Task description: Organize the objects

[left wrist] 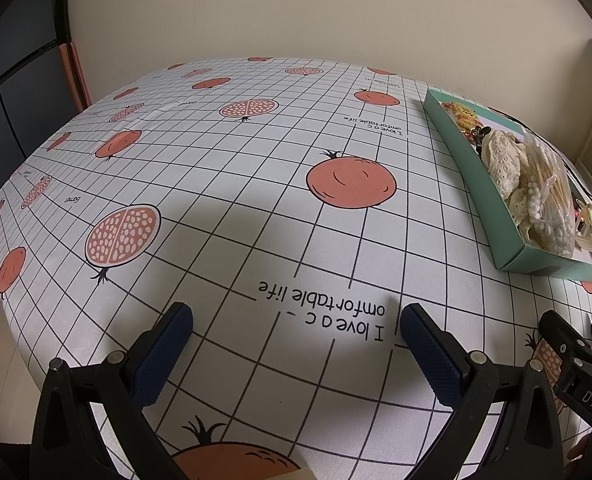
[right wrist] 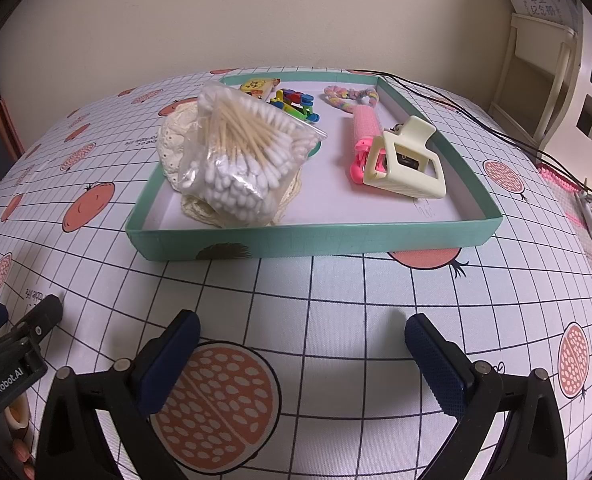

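A shallow teal box (right wrist: 316,238) sits on the pomegranate-print tablecloth (right wrist: 336,304). Inside lie a bag of cotton swabs (right wrist: 240,156) on top of cream lace doilies (right wrist: 172,140), a cream hair claw (right wrist: 406,160), a pink hair roller (right wrist: 362,138), a pastel braided hair tie (right wrist: 346,98), coloured clips (right wrist: 296,104) and a yellow cartoon item (right wrist: 256,85). My right gripper (right wrist: 302,344) hovers open and empty in front of the box. My left gripper (left wrist: 296,336) is open and empty over bare cloth, with the teal box (left wrist: 512,236) to its right.
Black cables (right wrist: 476,120) run across the table's right side toward a cream shelf (right wrist: 536,68). Pink knitted fabric (right wrist: 560,180) and small items lie at the far right edge. A dark door (left wrist: 12,80) stands left. The other gripper's tip (left wrist: 568,344) shows at lower right.
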